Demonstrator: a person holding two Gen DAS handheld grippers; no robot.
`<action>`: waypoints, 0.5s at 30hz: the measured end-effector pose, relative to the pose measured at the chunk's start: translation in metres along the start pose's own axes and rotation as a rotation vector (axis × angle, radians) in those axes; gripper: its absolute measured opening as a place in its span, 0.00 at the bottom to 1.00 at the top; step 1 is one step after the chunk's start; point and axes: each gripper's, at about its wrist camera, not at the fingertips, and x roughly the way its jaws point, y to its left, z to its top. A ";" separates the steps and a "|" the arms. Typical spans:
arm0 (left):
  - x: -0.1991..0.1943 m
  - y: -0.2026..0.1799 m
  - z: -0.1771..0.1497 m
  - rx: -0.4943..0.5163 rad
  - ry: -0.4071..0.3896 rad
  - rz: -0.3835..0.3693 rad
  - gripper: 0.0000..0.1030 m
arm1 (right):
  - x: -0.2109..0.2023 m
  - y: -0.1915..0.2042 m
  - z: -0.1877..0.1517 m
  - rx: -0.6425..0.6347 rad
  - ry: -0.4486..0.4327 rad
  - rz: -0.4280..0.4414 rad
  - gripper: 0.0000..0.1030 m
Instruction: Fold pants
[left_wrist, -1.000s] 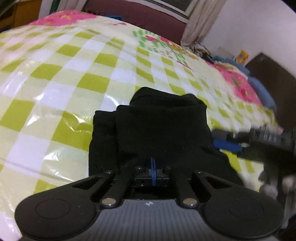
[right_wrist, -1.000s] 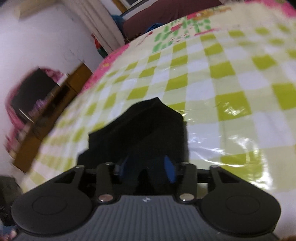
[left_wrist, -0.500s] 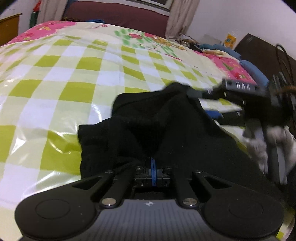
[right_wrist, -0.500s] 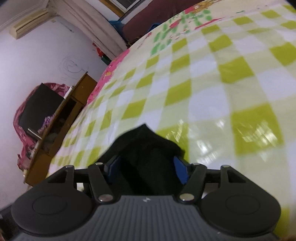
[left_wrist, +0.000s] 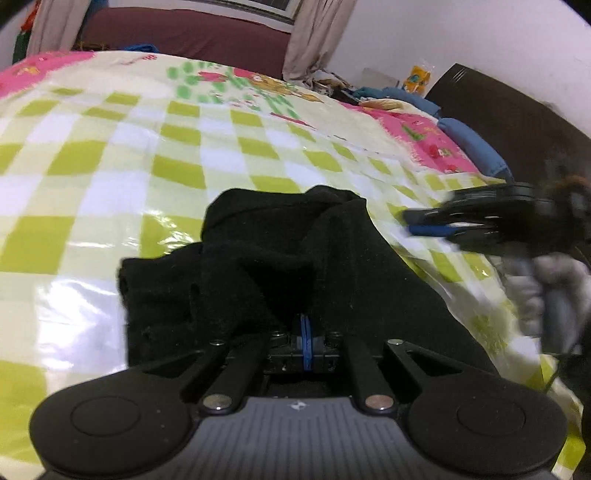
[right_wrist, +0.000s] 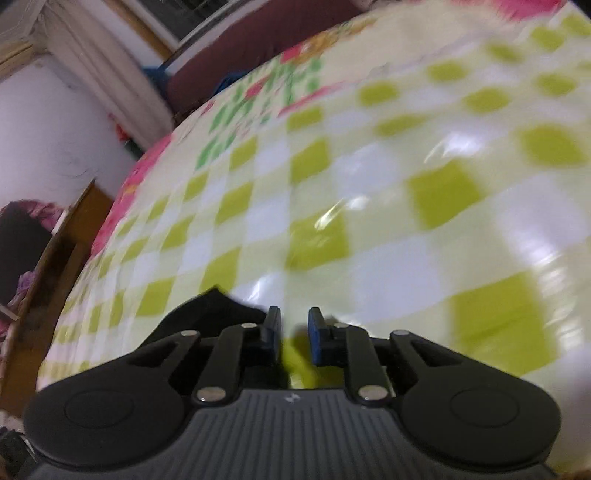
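The black pants (left_wrist: 280, 266) lie bunched and folded on the green-and-white checked bed cover (left_wrist: 110, 177). My left gripper (left_wrist: 304, 325) is shut on the near edge of the pants; the cloth hides its fingertips. My right gripper (right_wrist: 293, 328) is off the cloth, its blue-padded fingers (right_wrist: 316, 332) slightly apart with nothing between them. It shows blurred in the left wrist view (left_wrist: 480, 225), to the right of the pants. Only a corner of the pants (right_wrist: 218, 310) shows in the right wrist view, left of the fingers.
A dark red headboard (left_wrist: 184, 40) and curtains stand at the bed's far end. Blue and pink bedding (left_wrist: 469, 144) is piled at the right. A wooden cabinet (right_wrist: 48, 251) stands beside the bed's left side.
My right gripper let go of the pants, drew back to the right and narrowed its fingers. The pants settled flatter on the bed. My left gripper kept its hold.
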 end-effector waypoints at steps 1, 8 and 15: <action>-0.008 0.002 0.000 -0.011 -0.003 0.012 0.22 | -0.018 0.003 -0.002 -0.034 -0.031 0.008 0.20; -0.049 -0.027 -0.029 0.145 0.020 0.240 0.22 | -0.083 0.064 -0.103 -0.347 0.049 0.187 0.21; -0.067 -0.051 -0.019 0.123 0.014 0.420 0.38 | -0.094 0.101 -0.150 -0.519 0.021 0.154 0.25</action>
